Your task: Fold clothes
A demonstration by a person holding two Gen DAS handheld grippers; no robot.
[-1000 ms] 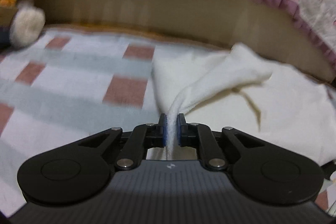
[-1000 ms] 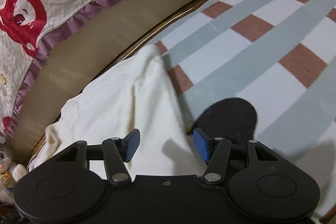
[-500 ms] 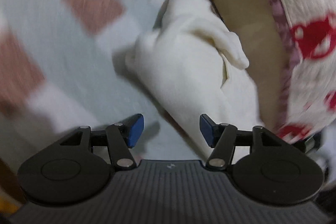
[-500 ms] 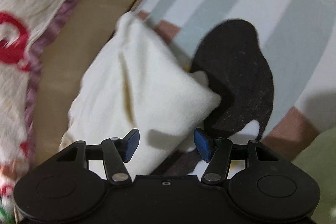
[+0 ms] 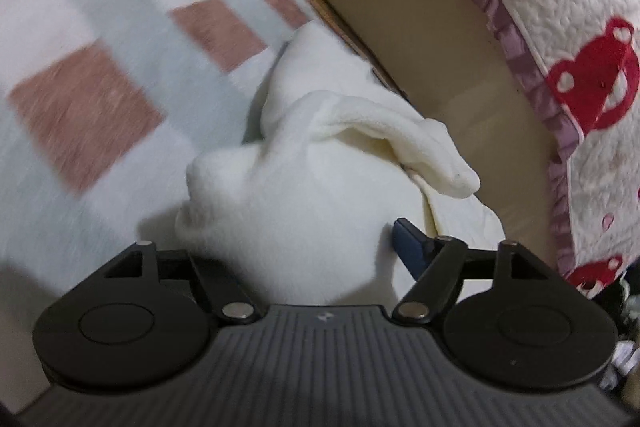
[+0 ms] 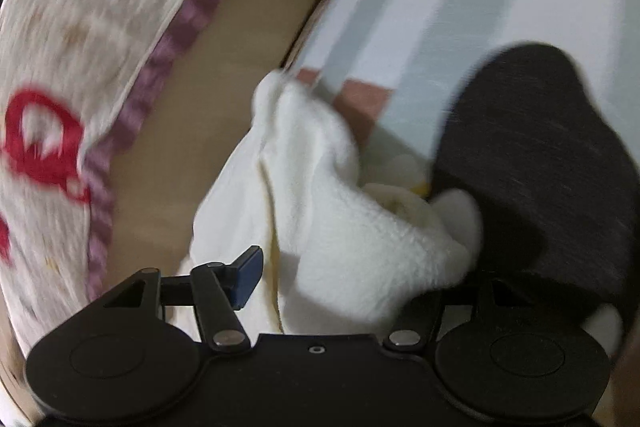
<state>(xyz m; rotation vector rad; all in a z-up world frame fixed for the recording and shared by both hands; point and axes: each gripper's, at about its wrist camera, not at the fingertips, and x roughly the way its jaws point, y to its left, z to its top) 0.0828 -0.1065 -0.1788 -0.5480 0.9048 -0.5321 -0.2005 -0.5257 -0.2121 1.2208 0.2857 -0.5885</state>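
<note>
A cream fleece garment lies bunched on the checked bedspread, pressed up against the tan bed frame beneath a quilt with red teapots. The left gripper straddles the near lump of fleece, its jaws spreading apart and released, cloth between them but not pinched. The right gripper comes at the garment's other end, jaws closing around a thick fold; whether the pads yet bite cannot be told.

The risk looks plain enough: the right jaws may gather several layers at once, or snag the dark garment lying against the fleece, and drag both together. With the left side let go, a one-sided pull could twist the bundle tighter instead of laying it flat.

Much stays unseen. The left gripper's left finger and the right gripper's right finger are buried under fleece. Motion blur smears the quilt and bedspread. A sleeve, hem or collar cannot be made out in the crumple.
</note>
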